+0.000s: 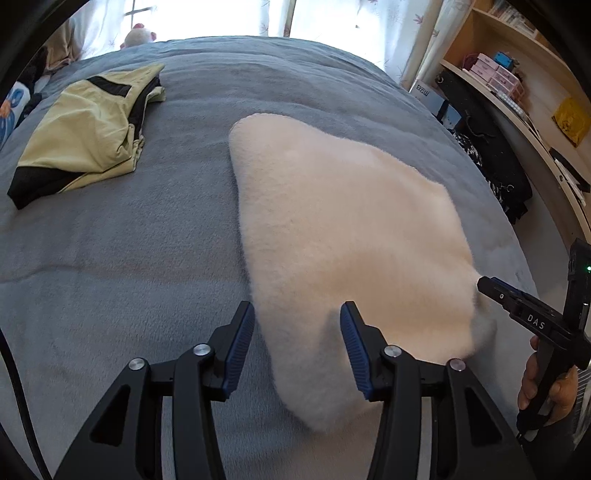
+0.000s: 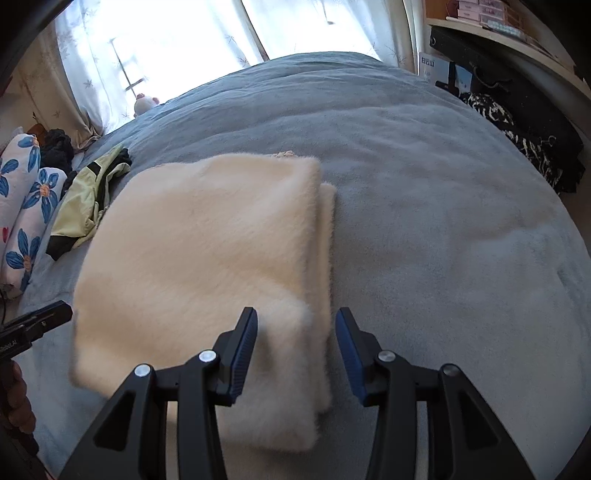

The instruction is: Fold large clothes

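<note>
Left wrist view: cream fleece garment is lying folded at centre frame on the grey bed. Left gripper and right gripper are hovering half-open, holding nothing. Yellow-green garment, upper left, is looking unfinished.

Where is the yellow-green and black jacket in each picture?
Left wrist view: yellow-green jacket lies upper left on the grey bedcover, apart from the fluffy cream garment.
Right wrist view: jacket at left, beside the cream garment.
Shared landmark: plush toy by the window.

I see a cream fluffy folded garment on the grey-blue plush bedspread, a yellow-green black-trimmed jacket upper left, and blue-flowered white pillows.
</note>
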A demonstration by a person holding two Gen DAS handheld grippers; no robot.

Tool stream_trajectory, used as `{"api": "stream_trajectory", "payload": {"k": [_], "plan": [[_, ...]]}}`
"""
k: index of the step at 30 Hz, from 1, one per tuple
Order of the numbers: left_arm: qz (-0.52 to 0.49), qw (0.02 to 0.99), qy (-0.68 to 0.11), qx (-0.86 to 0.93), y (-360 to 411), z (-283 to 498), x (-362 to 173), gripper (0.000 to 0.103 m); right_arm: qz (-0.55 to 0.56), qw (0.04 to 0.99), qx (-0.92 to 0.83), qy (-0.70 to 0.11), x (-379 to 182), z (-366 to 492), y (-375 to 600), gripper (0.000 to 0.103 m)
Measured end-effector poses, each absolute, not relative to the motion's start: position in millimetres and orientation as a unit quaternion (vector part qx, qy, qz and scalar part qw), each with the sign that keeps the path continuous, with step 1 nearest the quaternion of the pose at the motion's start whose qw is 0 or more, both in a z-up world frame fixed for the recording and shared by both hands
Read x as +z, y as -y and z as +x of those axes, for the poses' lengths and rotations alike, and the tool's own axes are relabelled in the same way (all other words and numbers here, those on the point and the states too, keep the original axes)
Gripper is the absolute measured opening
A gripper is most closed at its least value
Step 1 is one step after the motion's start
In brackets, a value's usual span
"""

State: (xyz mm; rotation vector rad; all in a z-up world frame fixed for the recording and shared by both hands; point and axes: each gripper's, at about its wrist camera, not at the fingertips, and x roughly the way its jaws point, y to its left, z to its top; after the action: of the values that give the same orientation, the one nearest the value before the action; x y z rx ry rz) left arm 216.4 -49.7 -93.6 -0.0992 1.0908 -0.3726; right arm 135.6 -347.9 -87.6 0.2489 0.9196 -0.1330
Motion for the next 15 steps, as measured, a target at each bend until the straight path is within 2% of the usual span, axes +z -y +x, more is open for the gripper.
{"api": "stream_trajectory", "payload": {"k": [2,5,7,10,15], "plan": [[-0.049,0.838,-0.517,-0.167,47.0,211.7,-88.2,0.062,0.117,0.887,-0.061,-0.443,-80.8,131.6,346.7,0.052],[-0.042,0.843,-0.512,-0.159,45.8,202.1,-77.4,0.074,0.113,0.893,-0.056,-0.431,-65.1,122.3,342.4,0.061],[-0.033,0.843,-0.513,-0.156,46.7,196.6,-72.0,0.076,0.11,0.896,-0.048,-0.427,-54.8,117.3,339.1,0.074],[-0.027,0.84,-0.52,-0.153,48.8,190.4,-66.3,0.076,0.105,0.9,-0.035,-0.422,-41.6,109.8,333.7,0.084],[-0.012,0.838,-0.525,-0.144,52.8,181.7,-57.4,0.076,0.093,0.905,-0.02,-0.414,-28.6,100.5,330.9,0.094]]}}
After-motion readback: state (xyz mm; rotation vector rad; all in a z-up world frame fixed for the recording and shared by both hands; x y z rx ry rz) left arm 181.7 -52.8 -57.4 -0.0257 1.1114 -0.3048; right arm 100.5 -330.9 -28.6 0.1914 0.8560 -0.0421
